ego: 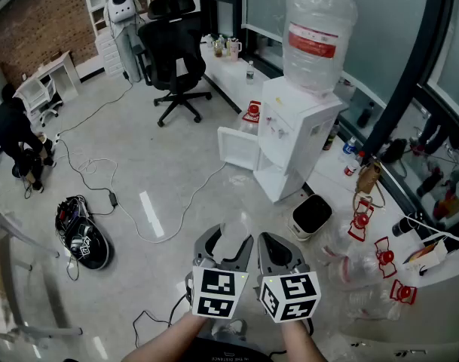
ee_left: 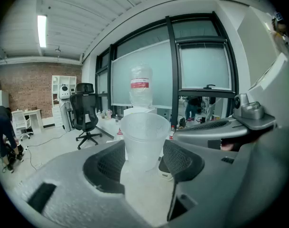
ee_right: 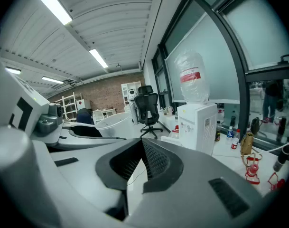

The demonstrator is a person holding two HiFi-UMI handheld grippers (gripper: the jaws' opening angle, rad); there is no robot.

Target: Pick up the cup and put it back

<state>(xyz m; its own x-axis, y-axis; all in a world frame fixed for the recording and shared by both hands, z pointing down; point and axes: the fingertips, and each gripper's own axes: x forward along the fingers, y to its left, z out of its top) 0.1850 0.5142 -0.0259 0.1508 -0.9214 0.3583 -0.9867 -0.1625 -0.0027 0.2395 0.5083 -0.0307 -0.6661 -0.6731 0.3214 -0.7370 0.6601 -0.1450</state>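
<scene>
A clear plastic cup [ee_left: 143,129] stands upright between the jaws of my left gripper [ee_left: 144,152], whose dark pads press on its two sides. In the head view the cup [ego: 231,238] shows pale in the left gripper [ego: 227,249], held in the air above the floor, with the water dispenser [ego: 297,138] some way ahead. My right gripper [ego: 278,256] is close beside the left one on its right. In the right gripper view its jaws [ee_right: 142,141] are shut with nothing between them, and the cup's rim [ee_right: 113,123] shows to the left.
A large water bottle [ego: 317,32] tops the dispenser, and a small black-lined bin [ego: 312,216] stands at its foot. Red lanterns [ego: 384,259] and plastic wrap lie at the right. A black office chair [ego: 176,59], floor cables, a dark bag [ego: 82,236] and a crouching person [ego: 18,138] are to the left.
</scene>
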